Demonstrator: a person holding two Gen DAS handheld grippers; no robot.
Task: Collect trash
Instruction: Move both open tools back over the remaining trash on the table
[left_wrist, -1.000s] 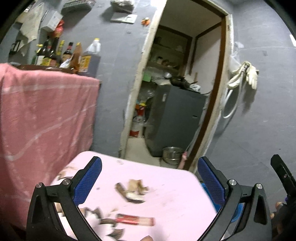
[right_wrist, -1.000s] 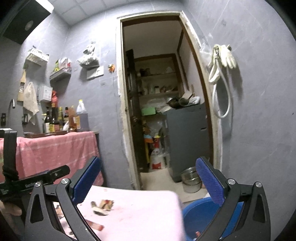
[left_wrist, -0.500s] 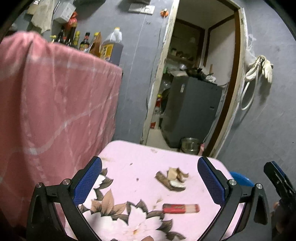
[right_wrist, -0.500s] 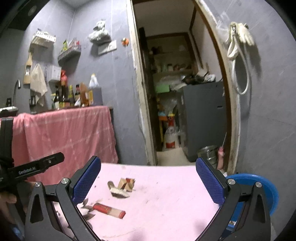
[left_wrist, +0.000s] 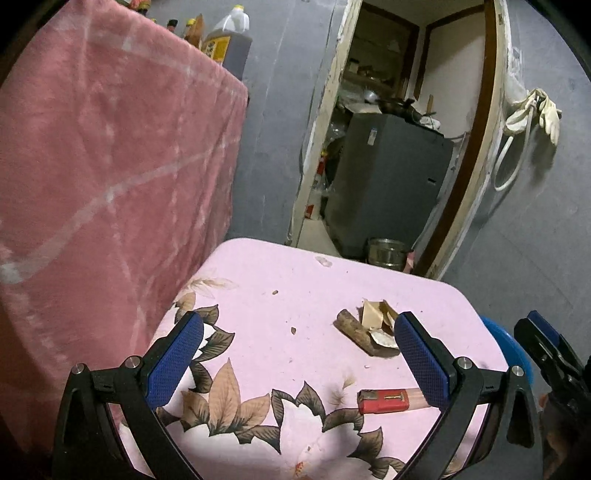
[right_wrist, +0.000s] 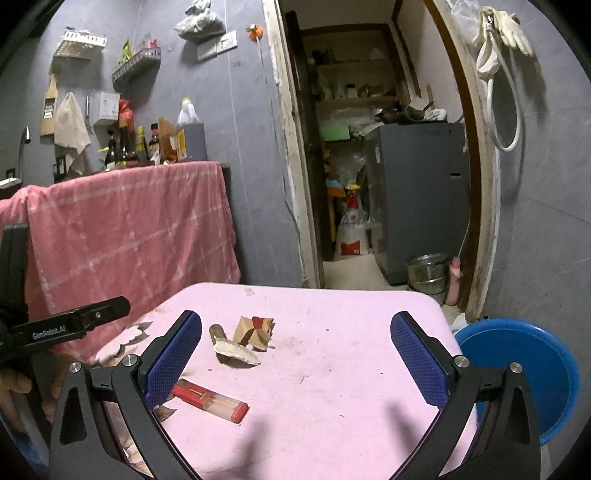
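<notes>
We count one pink table (right_wrist: 332, 369), one blue basin (right_wrist: 524, 369) on the floor just right of it, one red lighter (right_wrist: 208, 400) and one small heap of scraps (right_wrist: 242, 341) lying on the cloth, the heap farther along the table than the lighter. Two grippers hover over the table's near end: our left gripper (left_wrist: 299, 354) and right gripper (right_wrist: 295, 354) both have their jaws spread wide and hold nothing. Only the right wrist view shows the whole basin and the shelves above the pink-draped counter (right_wrist: 129, 229); the left view alone shows the table's flower print (left_wrist: 236, 402). Half a second ago the table sat lower in both views; both cameras now look down on more of it.
</notes>
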